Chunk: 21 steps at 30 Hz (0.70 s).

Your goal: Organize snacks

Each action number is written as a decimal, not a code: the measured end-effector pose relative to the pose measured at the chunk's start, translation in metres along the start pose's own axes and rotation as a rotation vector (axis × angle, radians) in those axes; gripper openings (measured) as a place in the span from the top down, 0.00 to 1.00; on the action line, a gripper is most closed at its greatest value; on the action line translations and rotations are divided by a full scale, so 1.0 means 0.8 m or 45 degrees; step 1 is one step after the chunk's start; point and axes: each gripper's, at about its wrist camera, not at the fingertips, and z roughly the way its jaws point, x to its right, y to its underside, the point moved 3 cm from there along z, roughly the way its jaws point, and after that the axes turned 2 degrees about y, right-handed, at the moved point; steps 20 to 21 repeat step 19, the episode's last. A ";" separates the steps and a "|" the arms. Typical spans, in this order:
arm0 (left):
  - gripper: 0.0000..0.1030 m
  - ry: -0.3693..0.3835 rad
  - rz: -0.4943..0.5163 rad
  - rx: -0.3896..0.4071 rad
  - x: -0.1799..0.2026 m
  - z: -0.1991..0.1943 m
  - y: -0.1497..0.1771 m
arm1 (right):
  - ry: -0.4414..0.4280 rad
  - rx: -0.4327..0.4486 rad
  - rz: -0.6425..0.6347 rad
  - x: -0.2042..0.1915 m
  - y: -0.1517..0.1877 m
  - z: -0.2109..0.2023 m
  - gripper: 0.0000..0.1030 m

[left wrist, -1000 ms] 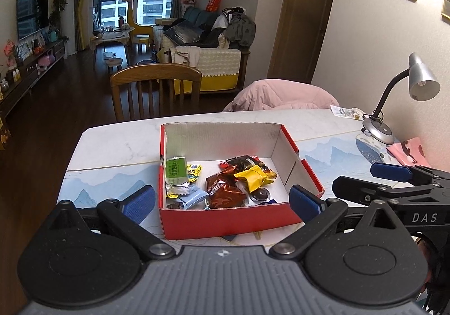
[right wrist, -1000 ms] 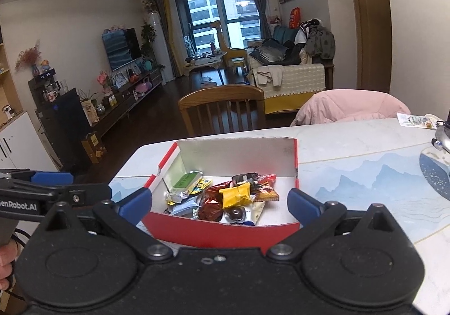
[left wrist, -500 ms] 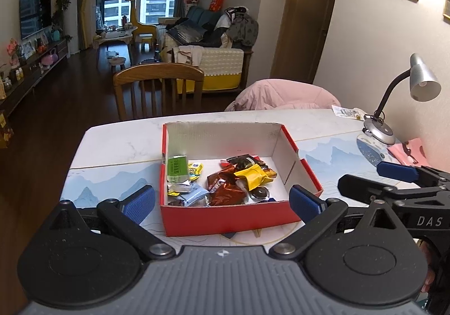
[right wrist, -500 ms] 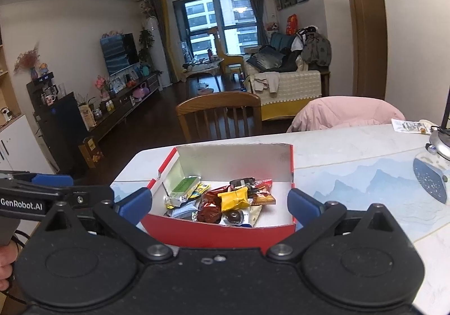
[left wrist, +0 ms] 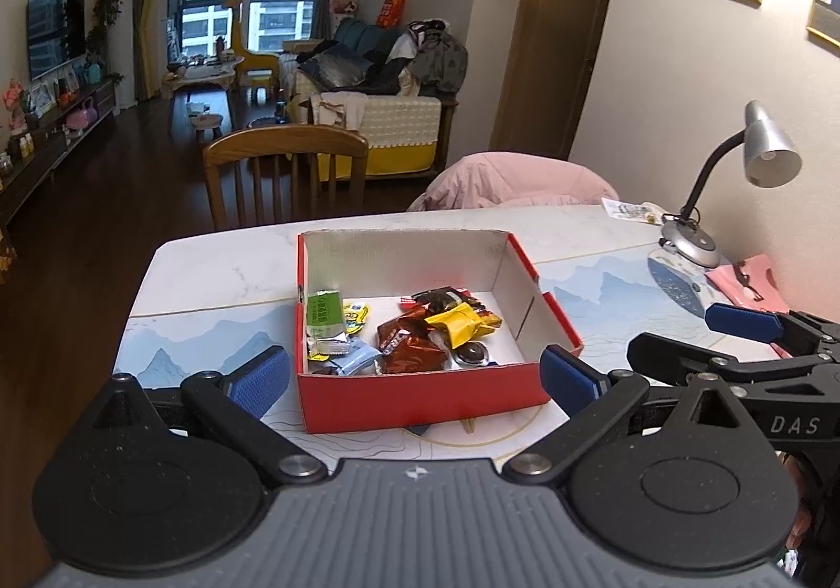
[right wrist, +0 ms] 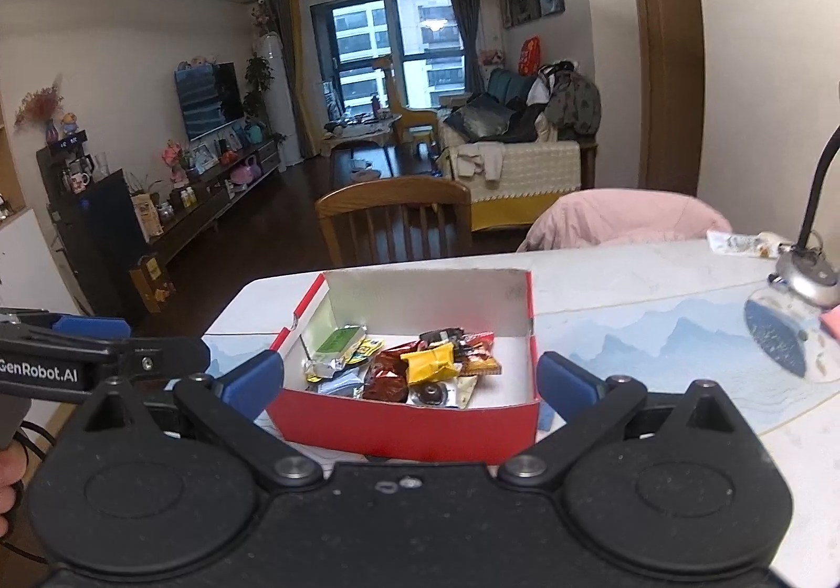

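A red cardboard box [left wrist: 420,399] [right wrist: 399,422] with a white inside stands on the table and holds several wrapped snacks: a green packet [left wrist: 324,314] [right wrist: 336,341], a yellow one [left wrist: 459,323] [right wrist: 429,363] and a brown one [left wrist: 407,346] [right wrist: 386,375]. My left gripper [left wrist: 415,380] is open and empty, held just before the box's near wall. My right gripper [right wrist: 409,378] is open and empty, also just before the box. Each gripper shows at the edge of the other's view.
A silver desk lamp [left wrist: 735,178] and a pink item [left wrist: 745,278] stand at the table's right side. A wooden chair [left wrist: 286,168] and a chair with a pink jacket [left wrist: 514,181] are behind the table. A small packet [left wrist: 630,210] lies at the far right.
Both grippers have drawn back and risen a little from the box. The box and snacks have not moved, and both grippers stay open.
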 end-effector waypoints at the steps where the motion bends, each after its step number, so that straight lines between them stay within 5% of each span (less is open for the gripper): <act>1: 0.01 0.004 0.007 0.006 0.001 -0.003 0.001 | 0.010 0.003 0.008 -0.001 -0.001 -0.002 0.00; 21: 0.01 0.065 0.023 -0.009 0.009 -0.011 0.010 | 0.070 0.011 0.048 0.003 0.003 -0.009 0.00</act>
